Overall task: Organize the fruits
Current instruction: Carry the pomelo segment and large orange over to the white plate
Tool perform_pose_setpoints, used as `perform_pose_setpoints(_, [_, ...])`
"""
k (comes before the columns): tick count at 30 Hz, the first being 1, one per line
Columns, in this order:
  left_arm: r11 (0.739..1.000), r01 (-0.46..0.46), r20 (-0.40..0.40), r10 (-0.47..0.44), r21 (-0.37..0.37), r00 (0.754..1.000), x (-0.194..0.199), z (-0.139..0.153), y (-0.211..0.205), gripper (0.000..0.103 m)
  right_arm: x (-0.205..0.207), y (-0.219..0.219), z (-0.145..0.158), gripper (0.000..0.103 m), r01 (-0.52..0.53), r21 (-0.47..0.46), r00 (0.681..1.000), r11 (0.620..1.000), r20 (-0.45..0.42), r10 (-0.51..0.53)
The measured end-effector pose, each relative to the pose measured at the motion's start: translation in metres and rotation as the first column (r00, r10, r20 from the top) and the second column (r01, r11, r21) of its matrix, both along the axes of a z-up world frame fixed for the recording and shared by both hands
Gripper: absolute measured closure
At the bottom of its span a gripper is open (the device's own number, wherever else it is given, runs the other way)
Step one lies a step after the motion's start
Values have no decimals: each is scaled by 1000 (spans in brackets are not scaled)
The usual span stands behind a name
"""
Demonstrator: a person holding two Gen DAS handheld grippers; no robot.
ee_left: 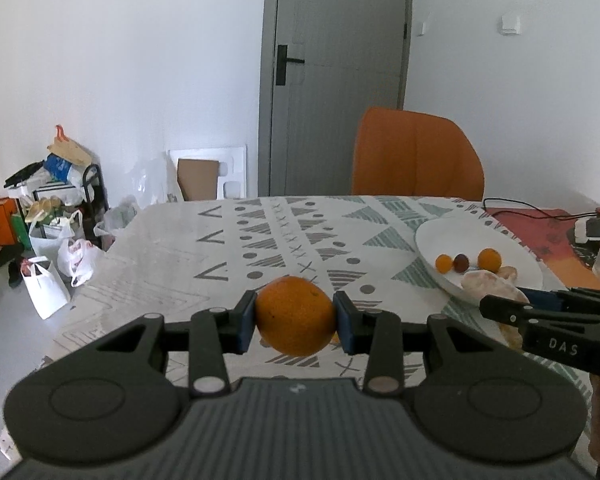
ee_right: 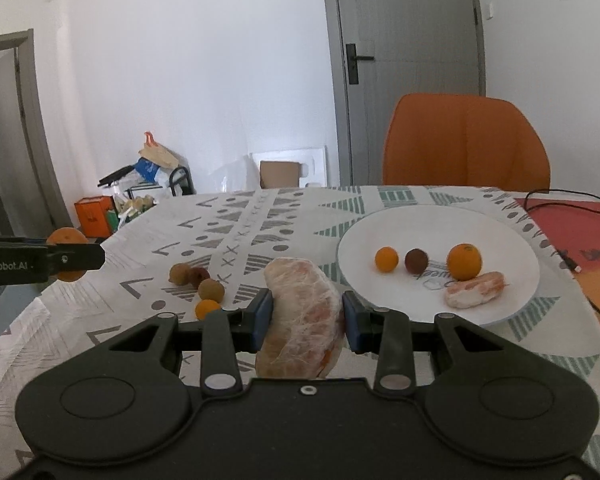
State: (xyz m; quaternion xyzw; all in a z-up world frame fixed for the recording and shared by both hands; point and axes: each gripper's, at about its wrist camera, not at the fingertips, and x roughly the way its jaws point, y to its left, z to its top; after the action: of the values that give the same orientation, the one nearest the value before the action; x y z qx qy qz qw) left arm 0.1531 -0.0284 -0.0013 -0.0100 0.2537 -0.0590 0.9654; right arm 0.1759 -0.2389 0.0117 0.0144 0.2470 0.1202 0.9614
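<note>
Orange (ee_left: 294, 314), firm-skinned, sits clamped across its middle in our left gripper (ee_left: 294, 320) left of the white plate (ee_right: 512, 240), while our right gripper (ee_right: 305, 320) pinches a soft, tearable peeled pomelo segment (ee_right: 302, 316) just before that plate's near rim.

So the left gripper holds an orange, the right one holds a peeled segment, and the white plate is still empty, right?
Not quite. The plate is not empty: the right wrist view shows four fruits on it. The rest holds: the left gripper grips an orange, the right gripper a peeled segment.
</note>
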Motion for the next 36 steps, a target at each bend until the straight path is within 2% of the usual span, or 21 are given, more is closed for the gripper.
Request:
perform_pose_setpoints(10, [999, 40, 65, -41, 22, 997, -16, 23, -28, 64, -21, -35, 17, 67, 48, 26, 997, 998, 52, -50])
perform_pose_setpoints(22, [995, 92, 115, -95, 28, 989, -5, 45, -67, 64, -23, -82, 29, 67, 120, 33, 989, 992, 82, -123])
perform_pose_setpoints(30, [991, 131, 101, -132, 13, 986, 17, 41, -91, 64, -16, -108, 32, 67, 168, 31, 981, 985, 95, -170])
perform_pose_setpoints(36, [987, 159, 79, -158, -1, 984, 34, 31, -102, 64, -4, -112, 26, 67, 183, 26, 979, 983, 81, -185])
